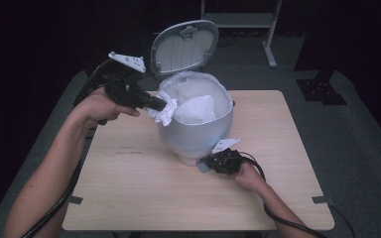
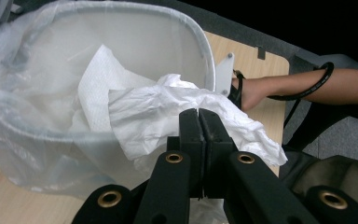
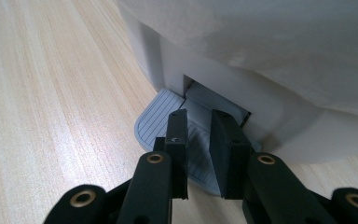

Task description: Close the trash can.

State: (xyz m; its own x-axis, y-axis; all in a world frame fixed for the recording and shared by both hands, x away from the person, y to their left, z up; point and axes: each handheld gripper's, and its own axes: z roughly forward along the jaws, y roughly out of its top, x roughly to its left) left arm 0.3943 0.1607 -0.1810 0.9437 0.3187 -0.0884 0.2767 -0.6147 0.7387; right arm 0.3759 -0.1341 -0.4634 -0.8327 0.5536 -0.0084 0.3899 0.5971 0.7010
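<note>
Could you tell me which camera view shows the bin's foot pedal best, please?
The right gripper view: the ribbed grey pedal lies close up under the right gripper. In the high view it is a sliver beside that gripper. The left gripper view looks at the rim instead.

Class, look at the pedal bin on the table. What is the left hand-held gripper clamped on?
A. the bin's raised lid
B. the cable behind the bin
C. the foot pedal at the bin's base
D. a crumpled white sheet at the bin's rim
D: the left hand-held gripper has its jaws shut on the crumpled white sheet at the rim of the bin, whose lid stands open.
</note>
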